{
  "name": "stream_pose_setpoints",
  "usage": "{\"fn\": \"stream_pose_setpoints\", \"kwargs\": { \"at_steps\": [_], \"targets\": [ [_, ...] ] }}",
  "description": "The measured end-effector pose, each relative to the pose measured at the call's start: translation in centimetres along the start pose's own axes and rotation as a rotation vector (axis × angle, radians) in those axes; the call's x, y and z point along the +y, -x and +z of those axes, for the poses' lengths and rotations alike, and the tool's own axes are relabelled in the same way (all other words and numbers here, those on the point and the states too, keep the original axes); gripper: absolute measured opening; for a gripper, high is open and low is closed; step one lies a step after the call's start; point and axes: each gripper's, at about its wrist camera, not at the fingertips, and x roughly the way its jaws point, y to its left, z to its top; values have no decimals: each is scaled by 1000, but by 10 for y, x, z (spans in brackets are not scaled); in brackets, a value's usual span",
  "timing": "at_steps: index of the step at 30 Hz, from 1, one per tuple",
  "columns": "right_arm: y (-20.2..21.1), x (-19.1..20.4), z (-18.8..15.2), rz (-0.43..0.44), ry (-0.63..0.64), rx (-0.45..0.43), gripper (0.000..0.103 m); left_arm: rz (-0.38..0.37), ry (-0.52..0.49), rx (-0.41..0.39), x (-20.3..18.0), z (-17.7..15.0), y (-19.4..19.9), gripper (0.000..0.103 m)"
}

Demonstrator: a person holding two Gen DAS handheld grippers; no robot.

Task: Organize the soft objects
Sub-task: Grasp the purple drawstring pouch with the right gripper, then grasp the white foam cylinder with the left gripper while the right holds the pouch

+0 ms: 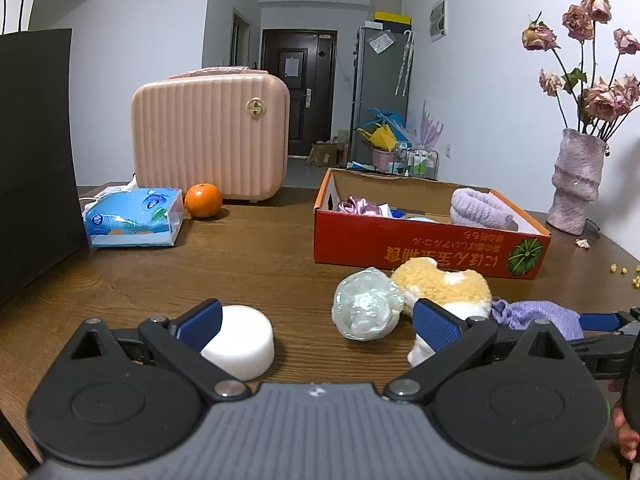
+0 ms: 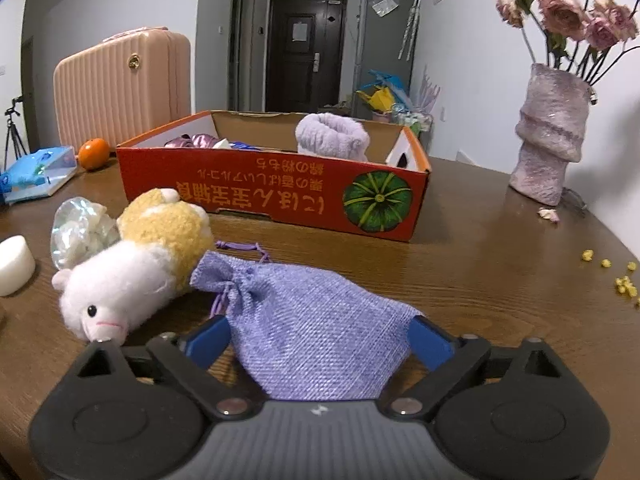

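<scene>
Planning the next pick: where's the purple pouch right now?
In the right wrist view the pouch lies on the table between the open right claw's fingers, just right of the plush toy and in front of the red box.

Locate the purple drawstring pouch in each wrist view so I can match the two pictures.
Left wrist view: purple drawstring pouch at lower right, partly hidden behind the left claw's right finger, right of the plush sheep.
Right wrist view: pouch at bottom centre, between the right claw's open fingers.
Shared landmark: the red cardboard box behind it.

red box (image 2: 280, 184), upside-down Japanese print (illegible)
</scene>
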Motion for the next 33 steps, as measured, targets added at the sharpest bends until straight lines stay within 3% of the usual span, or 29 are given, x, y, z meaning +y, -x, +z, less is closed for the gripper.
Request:
{"fn": "stream_pose_setpoints", "kwargs": {
  "at_steps": [1,5,7,10,15,25,33],
  "targets": [
    [-3,0,0,0,3,13,85,2,0,3,1,0,-1,103],
    [-7,0,0,20,6,20,74,8,7,17,6,1,-6,103],
    [-6,1,-1,22,11,12,60,8,12,20,8,1,-7,103],
    [-5,0,-1,17,3,4,47,13,17,20,12,2,-8,103],
    [0,-1,-2,6,-1,-20,37,22,30,15,18,3,-8,103],
    [23,-9,-3,-26,-49,-123,34,28,49,9,33,6,-6,103],
    [34,-14,-2,-31,-78,-168,34,39,37,57,48,4,-18,103]
  ]
}}
